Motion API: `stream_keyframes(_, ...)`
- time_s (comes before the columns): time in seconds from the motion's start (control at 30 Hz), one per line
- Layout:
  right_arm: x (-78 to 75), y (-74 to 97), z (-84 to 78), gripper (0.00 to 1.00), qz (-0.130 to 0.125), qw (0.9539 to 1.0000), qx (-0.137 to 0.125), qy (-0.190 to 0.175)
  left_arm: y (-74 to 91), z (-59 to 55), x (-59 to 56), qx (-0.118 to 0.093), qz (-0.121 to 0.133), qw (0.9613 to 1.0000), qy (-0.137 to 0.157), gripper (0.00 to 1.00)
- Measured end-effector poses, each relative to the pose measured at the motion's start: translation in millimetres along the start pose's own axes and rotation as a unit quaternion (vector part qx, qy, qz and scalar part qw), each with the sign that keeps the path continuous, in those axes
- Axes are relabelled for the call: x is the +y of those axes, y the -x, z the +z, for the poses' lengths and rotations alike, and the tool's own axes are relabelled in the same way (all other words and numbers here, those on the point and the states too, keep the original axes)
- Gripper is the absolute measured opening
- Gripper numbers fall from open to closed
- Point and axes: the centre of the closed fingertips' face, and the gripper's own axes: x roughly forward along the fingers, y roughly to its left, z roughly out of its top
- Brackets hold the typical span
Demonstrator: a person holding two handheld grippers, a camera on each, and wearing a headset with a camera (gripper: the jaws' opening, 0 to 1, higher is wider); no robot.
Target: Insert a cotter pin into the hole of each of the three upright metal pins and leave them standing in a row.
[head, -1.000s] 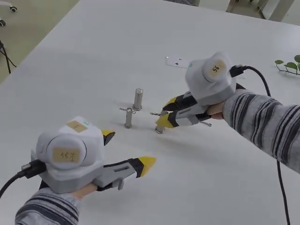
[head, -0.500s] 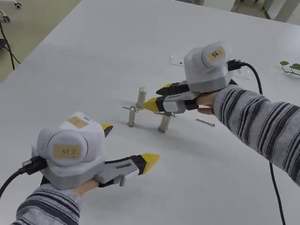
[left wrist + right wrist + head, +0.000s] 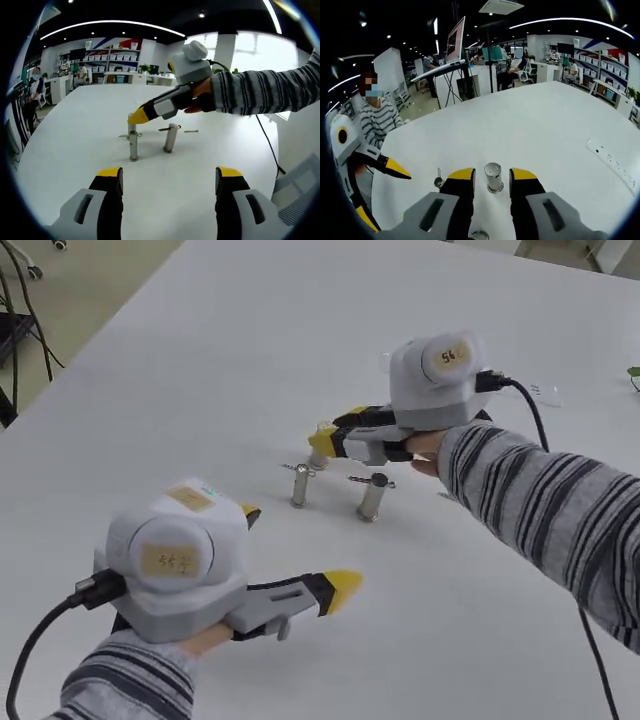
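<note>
Metal pin (image 3: 493, 180) stands upright between the right tool's (image 3: 491, 175) parted jaws, not yet squeezed; left tool (image 3: 169, 172), also released, hangs farther off.

In the right gripper view the jaws flank the far metal pin (image 3: 493, 176), but I cannot tell whether the pads touch it, and its hole is out of sight. At six o'clock in that view another pin (image 3: 480, 234) is cut off by the edge. In the head view the yellow tips of the right gripper (image 3: 322, 443) mask most of the far pin. The loose cotter pin (image 3: 190, 131), at three o'clock of the pins, is too small to make out. A black cable (image 3: 35, 645) runs off the head view at seven o'clock.
</note>
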Motion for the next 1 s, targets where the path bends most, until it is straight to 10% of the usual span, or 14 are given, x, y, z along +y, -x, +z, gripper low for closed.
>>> stream_keyframes(1.0, 0.7, 7.1, -8.5, 0.08, -0.012, 0.9993, 0.025, 0.024, -3.2, 2.6, 3.5, -0.002, 0.005, 1.0, -0.002, 0.74)
